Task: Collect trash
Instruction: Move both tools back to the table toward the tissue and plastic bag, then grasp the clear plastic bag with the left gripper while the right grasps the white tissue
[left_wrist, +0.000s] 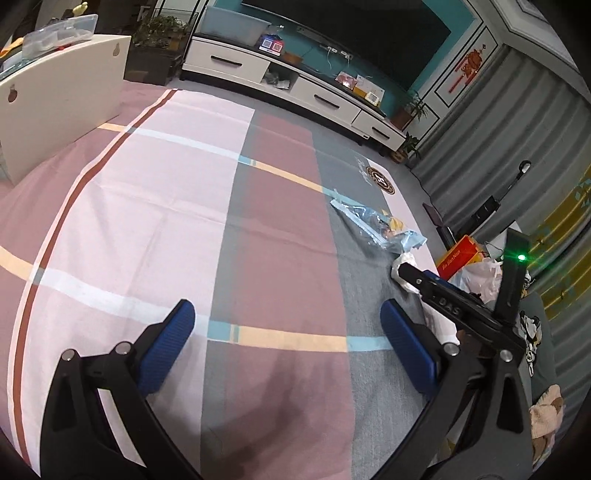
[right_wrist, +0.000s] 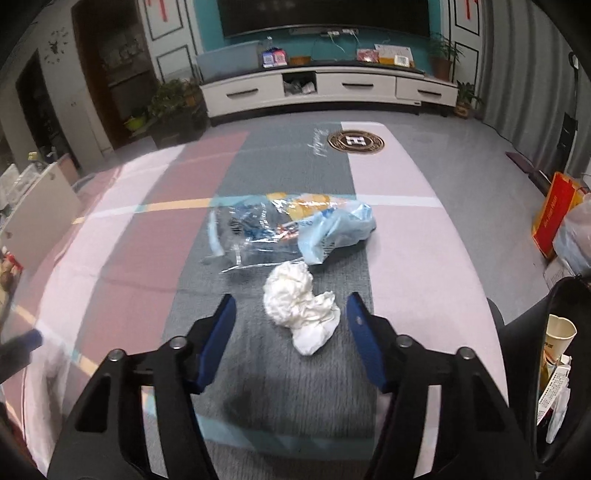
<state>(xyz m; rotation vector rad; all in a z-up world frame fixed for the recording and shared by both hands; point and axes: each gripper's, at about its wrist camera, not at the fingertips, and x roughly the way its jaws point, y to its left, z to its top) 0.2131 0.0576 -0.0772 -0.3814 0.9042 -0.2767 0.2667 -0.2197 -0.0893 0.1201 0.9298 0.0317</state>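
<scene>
A crumpled white tissue (right_wrist: 299, 310) lies on the striped tablecloth (right_wrist: 122, 229), just in front of a clear and blue plastic wrapper (right_wrist: 284, 229). My right gripper (right_wrist: 290, 306) is open and straddles the tissue; its blue pads (right_wrist: 225, 314) stand on either side without pressing it. In the left wrist view the wrapper (left_wrist: 376, 225) and a bit of the tissue (left_wrist: 402, 262) show at the right, with the right gripper (left_wrist: 436, 291) over them. My left gripper (left_wrist: 288, 317) hangs open above bare cloth to the left, nothing between its fingers.
A dark bin (right_wrist: 565, 295) holding a paper cup (right_wrist: 559, 332) and scraps stands off the table's right edge. A red box (right_wrist: 554, 214) and a plastic bag (left_wrist: 480, 273) sit on the floor beyond. A white TV cabinet (right_wrist: 325, 88) lines the far wall.
</scene>
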